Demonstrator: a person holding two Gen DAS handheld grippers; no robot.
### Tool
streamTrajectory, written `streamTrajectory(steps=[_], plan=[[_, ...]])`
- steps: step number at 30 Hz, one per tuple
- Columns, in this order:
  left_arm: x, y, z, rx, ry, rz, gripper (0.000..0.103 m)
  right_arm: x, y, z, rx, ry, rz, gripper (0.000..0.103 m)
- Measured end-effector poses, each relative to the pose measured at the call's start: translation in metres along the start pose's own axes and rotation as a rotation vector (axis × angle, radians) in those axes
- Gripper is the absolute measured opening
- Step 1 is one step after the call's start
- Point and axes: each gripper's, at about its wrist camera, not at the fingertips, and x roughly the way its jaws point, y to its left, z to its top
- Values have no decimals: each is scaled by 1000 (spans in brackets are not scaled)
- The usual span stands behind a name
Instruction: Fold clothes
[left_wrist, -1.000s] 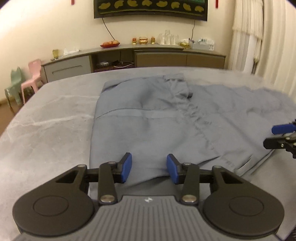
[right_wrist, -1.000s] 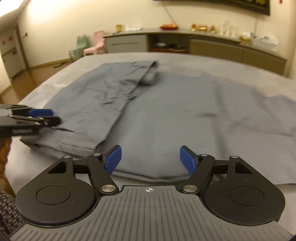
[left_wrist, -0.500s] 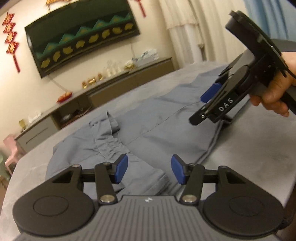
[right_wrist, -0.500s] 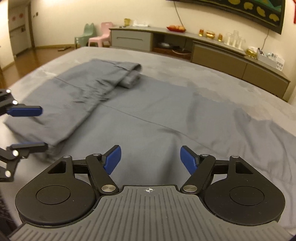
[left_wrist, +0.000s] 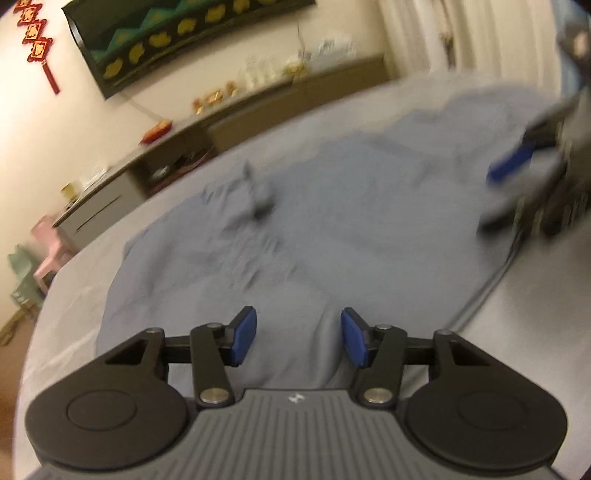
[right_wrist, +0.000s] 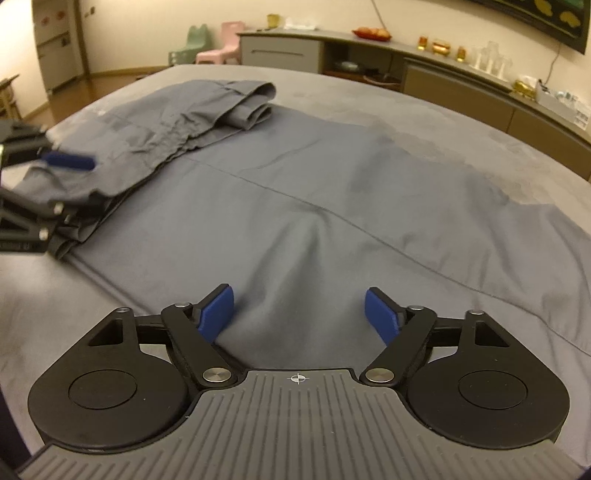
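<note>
A warm-lit living room with a long low sideboard (right_wrist: 424, 62) along the far wall frames a wide grey marble-look table (right_wrist: 33, 280), where a pair of grey trousers (right_wrist: 332, 192) lies spread across most of the surface. On the sideboard a red dish (right_wrist: 372, 34) holds orange fruit, and beside it stand small amber jars (right_wrist: 439, 46) and a cluster of clear glasses (right_wrist: 491, 55); a pink chair (right_wrist: 221, 48) and a green chair (right_wrist: 188, 46) sit at the room's far left. The garment's long axis runs diagonally from the folded, bunched waistband end (right_wrist: 243, 103), far ahead and left of the right gripper's jaws, toward the right edge of the right wrist view, with a straight seam crossing ahead of the jaws. The right gripper (right_wrist: 299, 314) hovers low with its blue pads spread wide apart, the near hem of the cloth rising in a soft ridge between them, nothing clamped. The left gripper (left_wrist: 298, 341) also stands open, jaws parted over the trousers' near edge, fabric lying between and ahead of the pads. The left wrist view is blurred; the other gripper shows there only as a smear ahead and to the right of the jaws.
</note>
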Motion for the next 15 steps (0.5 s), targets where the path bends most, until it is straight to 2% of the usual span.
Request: streamTrajectory(steps=[3,6,10,13,15], plan=[[30,16,25,-27,13,7,52,1,2,-2,-18,-2,22,88],[68,35,53,-20,60,23,51,3,3,-4,-37,-8,40,96],[113,49,62,93,181,66,51,2,6,-5,-51,-1,55,97],[123,67,66,48,191,39,53,-1,6,-7,-67,4,69,97],[125,76,66,15,191,56,54,-3,4,-9,-76,4,80,97]])
